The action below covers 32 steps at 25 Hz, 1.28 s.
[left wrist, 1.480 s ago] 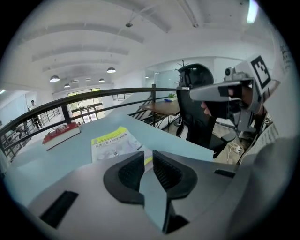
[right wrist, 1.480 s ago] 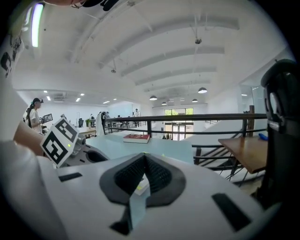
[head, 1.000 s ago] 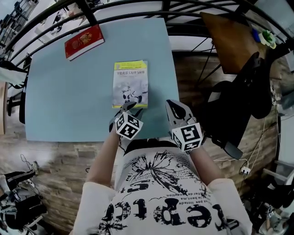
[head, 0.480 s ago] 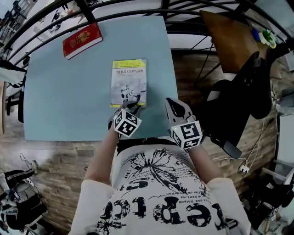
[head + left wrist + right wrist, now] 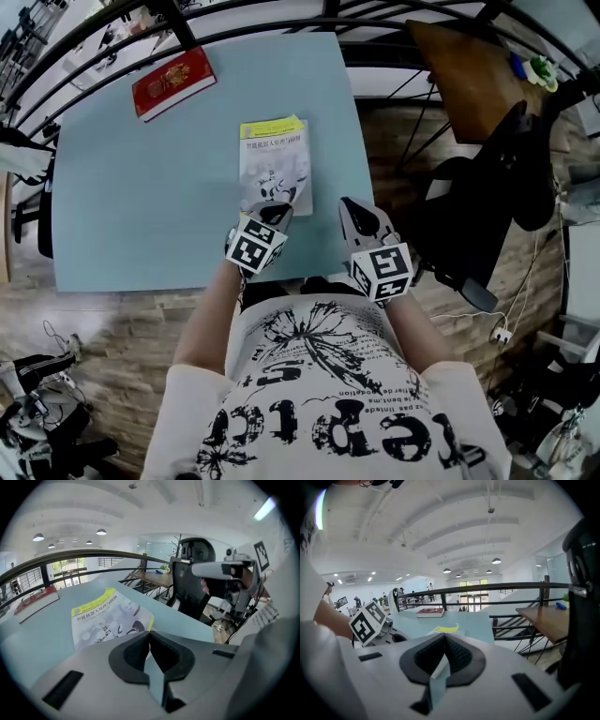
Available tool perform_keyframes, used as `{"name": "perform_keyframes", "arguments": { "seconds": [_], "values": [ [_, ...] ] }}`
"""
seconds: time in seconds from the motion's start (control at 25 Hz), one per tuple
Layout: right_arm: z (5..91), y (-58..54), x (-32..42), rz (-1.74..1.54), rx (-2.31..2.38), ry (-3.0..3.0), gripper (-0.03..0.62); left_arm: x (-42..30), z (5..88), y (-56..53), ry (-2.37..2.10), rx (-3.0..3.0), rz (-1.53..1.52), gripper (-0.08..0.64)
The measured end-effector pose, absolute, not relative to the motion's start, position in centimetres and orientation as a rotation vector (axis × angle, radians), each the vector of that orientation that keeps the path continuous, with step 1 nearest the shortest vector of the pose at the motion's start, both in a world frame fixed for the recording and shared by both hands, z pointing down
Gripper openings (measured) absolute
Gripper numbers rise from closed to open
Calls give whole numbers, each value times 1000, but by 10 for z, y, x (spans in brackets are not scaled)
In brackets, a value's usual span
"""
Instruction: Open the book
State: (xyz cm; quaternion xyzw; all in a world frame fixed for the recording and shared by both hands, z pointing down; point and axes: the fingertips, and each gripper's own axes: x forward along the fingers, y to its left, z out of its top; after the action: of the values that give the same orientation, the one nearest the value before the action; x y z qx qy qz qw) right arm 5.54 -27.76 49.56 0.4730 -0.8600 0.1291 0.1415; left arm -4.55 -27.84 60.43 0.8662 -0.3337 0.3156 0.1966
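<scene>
A book with a white and yellow cover (image 5: 274, 164) lies on the light blue table (image 5: 141, 187), near its right side. My left gripper (image 5: 272, 214) is at the book's near edge, shut on the near corner of the cover (image 5: 105, 618), which is raised a little off the pages. In the left gripper view the jaw tips (image 5: 149, 632) meet on that yellow-edged corner. My right gripper (image 5: 354, 220) hovers to the right of the book above the table's near right corner, jaws together with nothing between them (image 5: 444, 637). The book (image 5: 446, 629) shows beyond its tips.
A red book (image 5: 173, 82) lies at the table's far left corner. A black railing (image 5: 281, 23) runs behind the table. A black office chair (image 5: 497, 187) and a brown wooden table (image 5: 459, 75) stand to the right. The table's near edge is right under my grippers.
My left gripper went from open to shut on the cover's near corner and rose, lifting the cover and turning the book slightly to the right. My right gripper barely moved.
</scene>
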Motion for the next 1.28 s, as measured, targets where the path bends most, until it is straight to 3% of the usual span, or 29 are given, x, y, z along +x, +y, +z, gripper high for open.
{"name": "perform_keyframes", "arguments": {
  "seconds": [0.64,1.28],
  "values": [
    [482,-274,-75,336,1308,-2500,11,-198,526,-284,-1266,2425,536,20],
    [502,-270,-154,361,1314,-2459,11,-324,627,-270,-1329,2133,752,29]
  ]
}}
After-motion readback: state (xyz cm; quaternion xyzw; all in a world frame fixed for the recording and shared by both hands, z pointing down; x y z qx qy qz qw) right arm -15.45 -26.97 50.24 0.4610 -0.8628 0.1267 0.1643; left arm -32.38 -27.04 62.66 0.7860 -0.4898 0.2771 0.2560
